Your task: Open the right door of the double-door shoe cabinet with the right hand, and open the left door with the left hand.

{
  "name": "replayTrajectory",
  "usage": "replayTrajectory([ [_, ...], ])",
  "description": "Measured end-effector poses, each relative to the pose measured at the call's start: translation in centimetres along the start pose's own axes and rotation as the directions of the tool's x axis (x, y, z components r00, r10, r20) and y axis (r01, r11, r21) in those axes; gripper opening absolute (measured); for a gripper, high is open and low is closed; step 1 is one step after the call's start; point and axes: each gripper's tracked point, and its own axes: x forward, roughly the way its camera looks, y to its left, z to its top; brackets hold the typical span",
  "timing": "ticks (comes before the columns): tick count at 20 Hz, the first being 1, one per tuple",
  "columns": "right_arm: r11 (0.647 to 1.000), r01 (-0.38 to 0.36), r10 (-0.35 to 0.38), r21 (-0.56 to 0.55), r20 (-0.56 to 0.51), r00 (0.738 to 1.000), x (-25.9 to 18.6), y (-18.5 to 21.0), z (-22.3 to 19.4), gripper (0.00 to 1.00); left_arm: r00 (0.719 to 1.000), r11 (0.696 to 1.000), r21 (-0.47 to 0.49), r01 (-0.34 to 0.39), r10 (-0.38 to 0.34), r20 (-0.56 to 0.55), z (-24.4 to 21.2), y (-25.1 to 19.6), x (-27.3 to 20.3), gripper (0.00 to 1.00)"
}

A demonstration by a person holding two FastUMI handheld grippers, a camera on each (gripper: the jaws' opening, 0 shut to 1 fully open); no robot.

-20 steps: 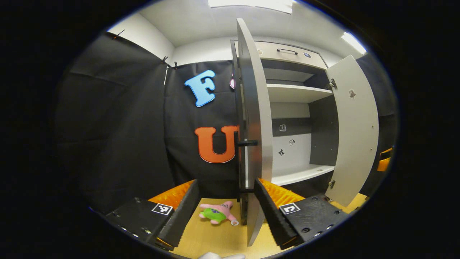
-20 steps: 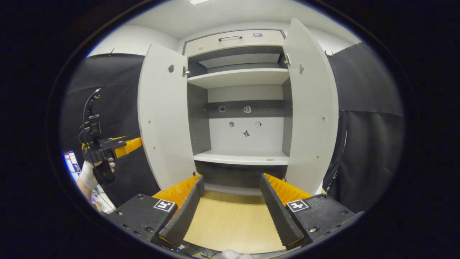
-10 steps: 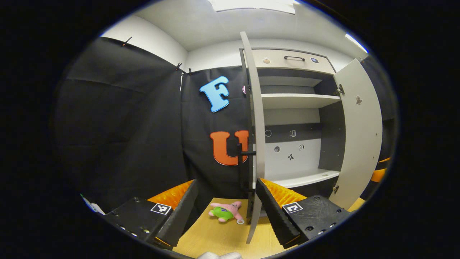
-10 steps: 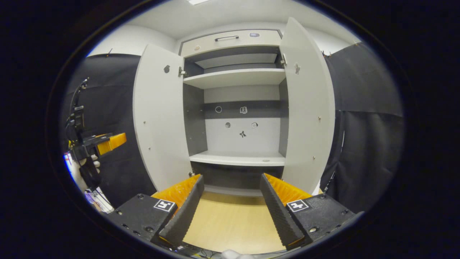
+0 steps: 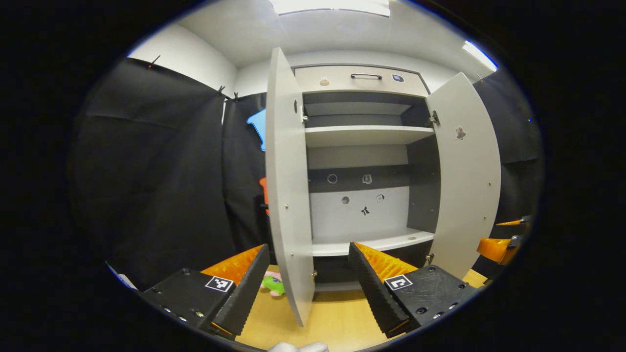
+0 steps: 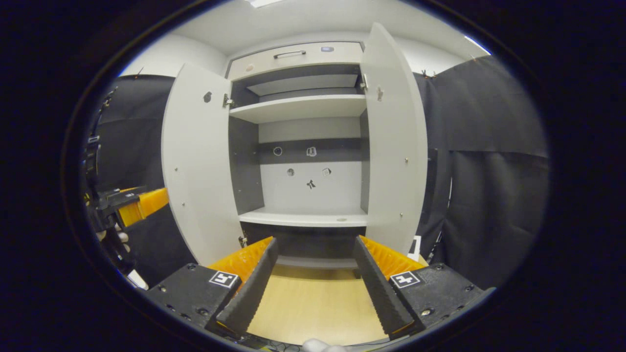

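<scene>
The shoe cabinet stands ahead with both doors swung open, its shelves bare. In the left gripper view the left door hangs just in front of my left gripper, which is open and holds nothing; the right door stands open farther right. In the right gripper view my right gripper is open and empty, facing the cabinet between the left door and the right door. The left gripper, held by a gloved hand, shows at that view's left edge.
A closed drawer with a dark handle tops the cabinet. A pink and green plush toy lies on the wooden floor beside the left door. The right gripper shows at the right edge of the left gripper view. Black cloth walls flank the cabinet.
My left gripper has drawn back from the left door's edge and turned right, so the door's inner face now shows. The right gripper view has shifted slightly to the right.
</scene>
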Motion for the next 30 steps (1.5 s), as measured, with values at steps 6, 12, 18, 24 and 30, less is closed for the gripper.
replayTrajectory([
  [6, 0.999, 0.050, -0.050, -0.009, 0.013, 0.999, -0.2, -2.3, -0.3, 0.98, 0.996, 0.997, -0.020, 0.072, -0.073, -0.047, -2.4, -3.7, -0.3, 0.96],
  [12, 0.998, 0.056, -0.056, -0.005, -0.002, 0.998, 0.2, -2.7, -0.8, 0.98, 0.994, 0.996, -0.047, 0.073, -0.077, -0.079, -4.4, -4.9, -0.9, 0.96],
  [18, 0.999, 0.053, -0.053, -0.006, 0.012, 0.999, 0.8, -2.2, -0.1, 0.96, 0.994, 0.996, -0.071, 0.060, -0.066, -0.085, -4.7, -4.8, -1.0, 0.96],
  [24, 0.999, 0.054, -0.054, -0.003, 0.019, 0.998, 1.1, -1.8, 0.2, 0.96, 0.995, 0.996, -0.070, 0.063, -0.068, -0.073, -4.2, -4.3, -0.7, 0.96],
  [30, 0.998, 0.059, -0.059, -0.005, 0.025, 0.998, 1.4, -1.4, 0.6, 0.96, 0.995, 0.995, -0.079, 0.063, -0.069, -0.069, -3.9, -3.7, -0.2, 0.96],
])
